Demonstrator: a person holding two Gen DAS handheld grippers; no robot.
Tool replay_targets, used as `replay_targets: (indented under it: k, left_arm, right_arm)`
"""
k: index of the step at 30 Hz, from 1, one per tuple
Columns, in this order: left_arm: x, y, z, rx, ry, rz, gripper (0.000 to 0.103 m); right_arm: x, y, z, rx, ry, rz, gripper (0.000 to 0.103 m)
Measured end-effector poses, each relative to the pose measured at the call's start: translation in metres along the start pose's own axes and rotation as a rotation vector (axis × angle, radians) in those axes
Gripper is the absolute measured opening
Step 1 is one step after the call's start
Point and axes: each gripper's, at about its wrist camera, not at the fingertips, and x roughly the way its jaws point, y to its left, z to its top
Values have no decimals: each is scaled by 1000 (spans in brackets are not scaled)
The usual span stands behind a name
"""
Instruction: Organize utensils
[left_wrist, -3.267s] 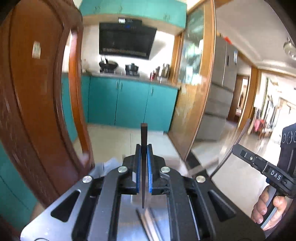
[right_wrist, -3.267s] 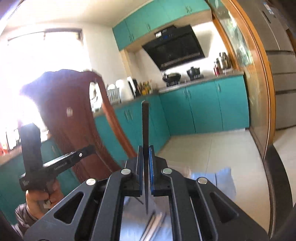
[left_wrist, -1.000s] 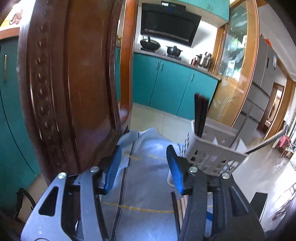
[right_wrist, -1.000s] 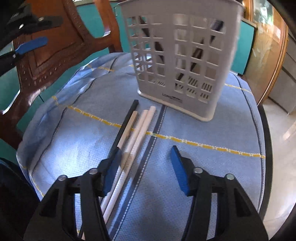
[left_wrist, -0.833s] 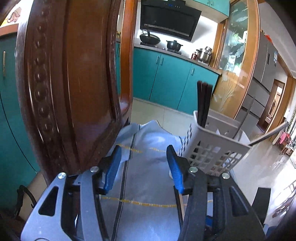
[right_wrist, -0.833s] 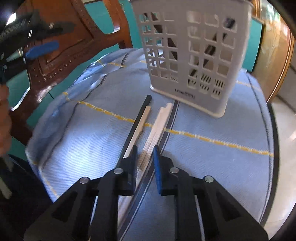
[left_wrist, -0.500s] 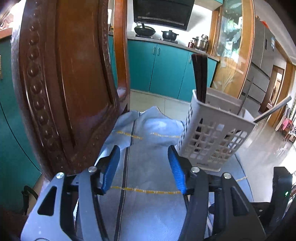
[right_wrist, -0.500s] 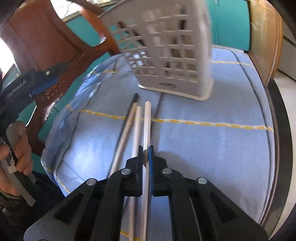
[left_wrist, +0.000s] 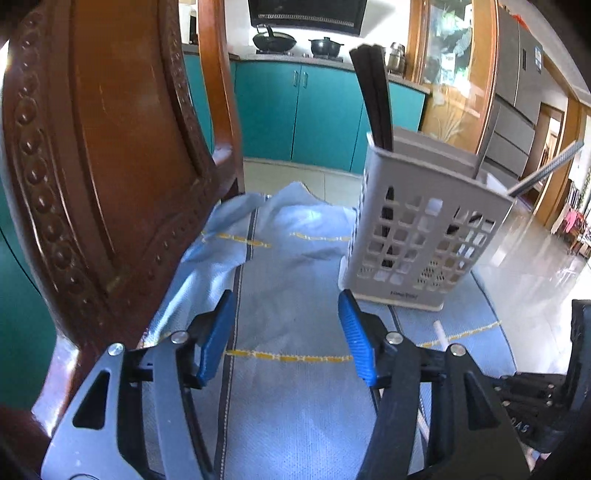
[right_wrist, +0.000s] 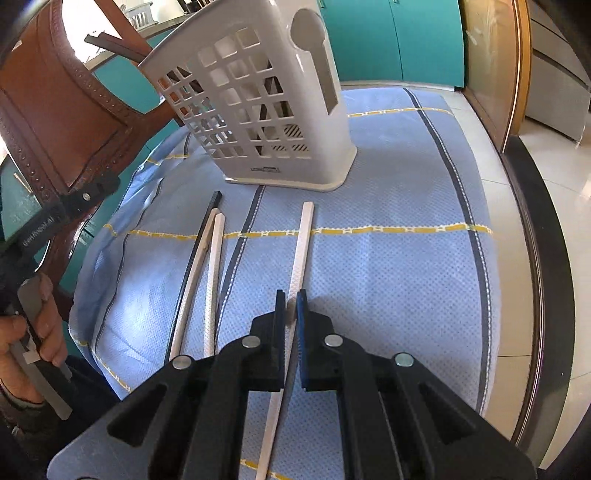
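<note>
A pale chopstick (right_wrist: 300, 258) is clamped by the right tongs (right_wrist: 291, 308), judged for transfer to the basket (right_wrist: 258, 110); the left tongs (left_wrist: 286, 338) are opening, with nothing between them.

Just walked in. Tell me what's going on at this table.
A person is sorting chopsticks into a white slotted holder that stands on a blue cloth. The right claw is shut on one pale chopstick, drawn aside from the three others lying together on the cloth. The left claw has nothing between its jaws, which are opening over bare cloth beside the holder. Dark chopsticks already stand in the holder.
</note>
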Motion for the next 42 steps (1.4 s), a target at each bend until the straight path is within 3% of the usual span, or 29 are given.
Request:
replay_targets:
  k: [8,13,20,42]
  left_arm:
    - [11,-8,-15,36,68,-2,62]
    - [18,-14,-25,62,121,-6,63]
    - [29,-23,-37,87,190,-9,65]
    - [37,-25,-45,100,243,2,68]
  right_arm:
    - [-10,-3,1,11,-35,3,8]
    - [-11,-5,-1,7,-34,-22,23]
    - [-8,-2,-1,2,-29,-24,33]
    - [-5,0,0,3,-29,-43,51]
